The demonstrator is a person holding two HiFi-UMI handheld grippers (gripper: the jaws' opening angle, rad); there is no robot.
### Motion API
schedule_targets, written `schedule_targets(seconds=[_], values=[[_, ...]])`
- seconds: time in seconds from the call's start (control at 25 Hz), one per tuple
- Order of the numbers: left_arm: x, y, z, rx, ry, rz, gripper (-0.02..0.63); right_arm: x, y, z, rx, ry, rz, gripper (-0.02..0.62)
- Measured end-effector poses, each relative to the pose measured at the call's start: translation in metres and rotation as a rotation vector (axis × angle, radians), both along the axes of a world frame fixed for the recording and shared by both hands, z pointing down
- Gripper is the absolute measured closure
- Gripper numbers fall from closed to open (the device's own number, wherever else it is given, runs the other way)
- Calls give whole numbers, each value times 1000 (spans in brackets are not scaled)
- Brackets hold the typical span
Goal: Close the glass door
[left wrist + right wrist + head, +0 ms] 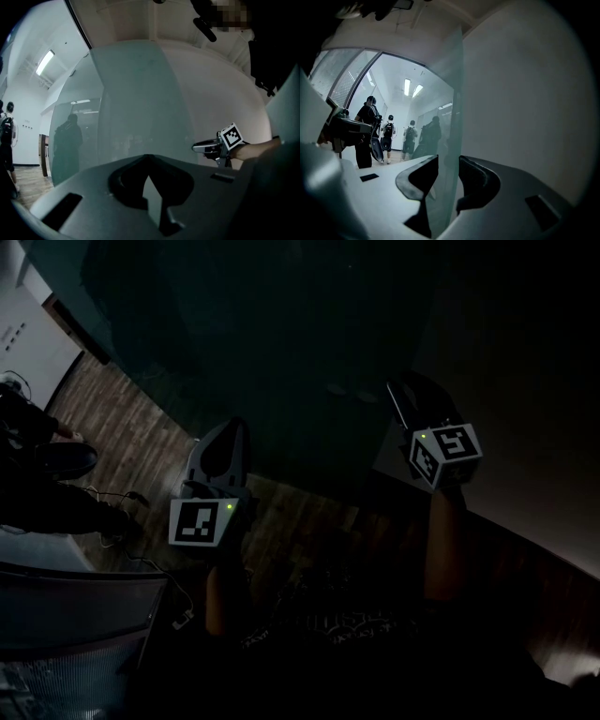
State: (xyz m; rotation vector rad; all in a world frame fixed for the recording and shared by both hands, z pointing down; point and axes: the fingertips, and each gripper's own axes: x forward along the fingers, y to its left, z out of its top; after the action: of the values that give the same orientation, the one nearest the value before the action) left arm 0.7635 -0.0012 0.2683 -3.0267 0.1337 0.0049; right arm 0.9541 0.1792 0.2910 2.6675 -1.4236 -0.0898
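The glass door (453, 93) is a tall greenish pane. In the right gripper view I see it edge-on, with a white wall just to its right. My right gripper (449, 161) is open, and the door's free edge stands between its jaws with a little gap at the left pad. The head view is dark; there the right gripper (405, 401) reaches into the door (281, 343). My left gripper (230, 437) is lower and further left, fingertips together, nothing in it. In its own view the left gripper (150, 161) faces the pane's flat face (136, 103), with the right gripper (199, 147) off to the right.
A white wall (525, 93) stands close on the door's right. Through the glass, several people with backpacks (389, 133) walk in a lit corridor. Wooden floor (122, 427) with loose cables (112, 498) lies to my left, beside a white cabinet (28, 343).
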Motion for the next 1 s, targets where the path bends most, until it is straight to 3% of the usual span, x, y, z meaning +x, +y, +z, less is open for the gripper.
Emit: schedule_targets(seconds=[0.88,1.0], values=[[-19,-7,-2,-7,-16,-71,611,-17,2,-4,8,-57,-47,471],[-9,-7,-6,-1,-17,-85,611,-4,2,-2,2,-63,-56,471]])
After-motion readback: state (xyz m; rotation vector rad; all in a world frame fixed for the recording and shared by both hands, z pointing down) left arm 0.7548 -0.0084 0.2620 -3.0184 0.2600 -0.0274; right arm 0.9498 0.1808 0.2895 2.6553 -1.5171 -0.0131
